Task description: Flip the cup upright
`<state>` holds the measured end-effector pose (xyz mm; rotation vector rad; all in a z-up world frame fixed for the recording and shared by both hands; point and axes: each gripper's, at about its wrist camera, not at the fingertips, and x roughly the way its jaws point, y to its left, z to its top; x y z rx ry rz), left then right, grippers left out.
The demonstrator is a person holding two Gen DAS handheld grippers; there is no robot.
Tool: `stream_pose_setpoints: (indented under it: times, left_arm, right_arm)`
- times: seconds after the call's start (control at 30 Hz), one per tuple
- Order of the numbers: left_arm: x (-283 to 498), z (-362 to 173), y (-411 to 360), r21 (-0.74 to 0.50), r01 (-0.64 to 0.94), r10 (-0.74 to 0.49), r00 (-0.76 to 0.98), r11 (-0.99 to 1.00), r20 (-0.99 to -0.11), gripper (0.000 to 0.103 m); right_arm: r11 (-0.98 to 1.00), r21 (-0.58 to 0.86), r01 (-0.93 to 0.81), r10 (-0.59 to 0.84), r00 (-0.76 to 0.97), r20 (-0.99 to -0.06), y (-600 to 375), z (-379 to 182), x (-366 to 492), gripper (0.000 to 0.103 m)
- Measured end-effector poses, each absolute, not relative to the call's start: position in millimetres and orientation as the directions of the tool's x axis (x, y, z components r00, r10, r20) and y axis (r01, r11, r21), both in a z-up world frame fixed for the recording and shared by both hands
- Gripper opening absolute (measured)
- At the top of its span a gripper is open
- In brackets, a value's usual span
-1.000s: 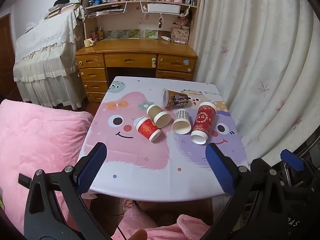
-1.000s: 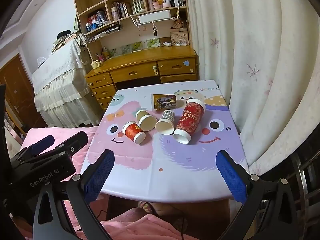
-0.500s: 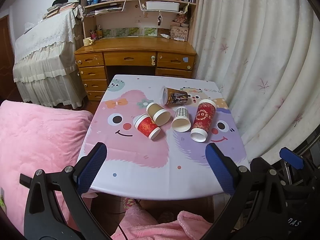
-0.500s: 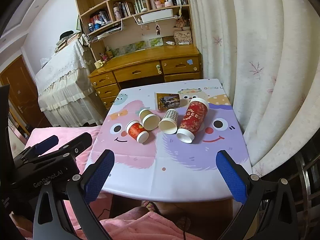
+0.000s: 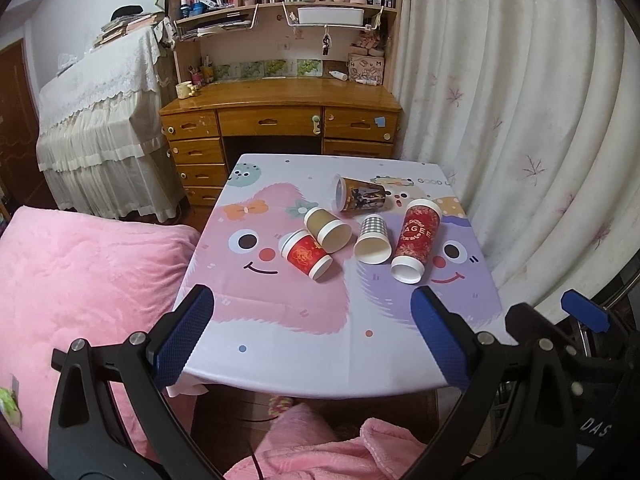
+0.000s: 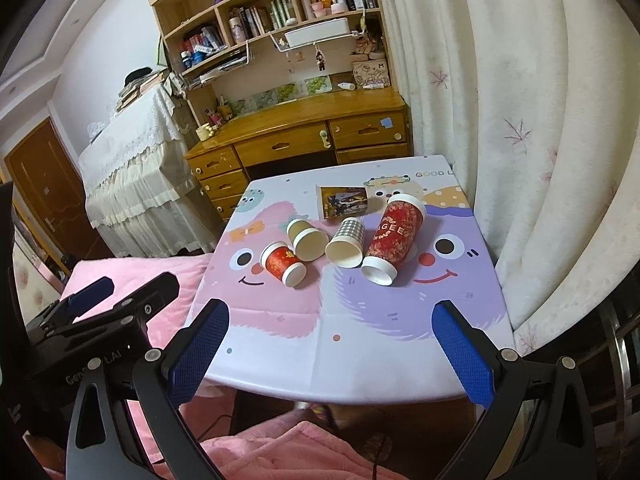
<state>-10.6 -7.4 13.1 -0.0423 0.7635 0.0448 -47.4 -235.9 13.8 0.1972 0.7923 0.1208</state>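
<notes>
Several paper cups lie on their sides on the cartoon-print table (image 5: 280,332): a small red cup (image 5: 306,255) (image 6: 283,266), a tan cup (image 5: 327,228) (image 6: 306,238), a checked cup (image 5: 373,239) (image 6: 347,242), a tall red cup (image 5: 416,240) (image 6: 390,238) and a dark picture cup (image 5: 362,195) (image 6: 344,202) behind them. My left gripper (image 5: 312,332) is open and empty, above the near table edge. My right gripper (image 6: 330,350) is open and empty, also short of the cups. The left gripper shows in the right wrist view (image 6: 100,320).
A pink blanket (image 5: 80,272) lies left of the table and under the grippers. White curtains (image 5: 520,120) hang along the right. A wooden desk (image 5: 280,116) with bookshelves stands behind the table. A lace-covered piece of furniture (image 5: 100,128) stands at back left.
Both grippers have edged slightly toward the table and shifted their view a little. The cups have not moved. Both stay open.
</notes>
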Motion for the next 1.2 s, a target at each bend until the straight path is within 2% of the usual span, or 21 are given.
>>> stream_pose_setpoints:
  times: [0.5,1.2]
  left_arm:
    - [-4,20,2,0.001,-0.115,0.083,0.713,0.993,-0.696,0.098]
    - [4,6,5,-0.072,-0.152,0.053,0.688,0.986,-0.724,0.098]
  right_arm:
    - [0.980,0.198,-0.032,0.158,0.727,-0.669,-233,19,-39,0.103]
    - [0.982,0.184,-0.051,0.164,0.717,-0.677,-237,22,-39,0.103]
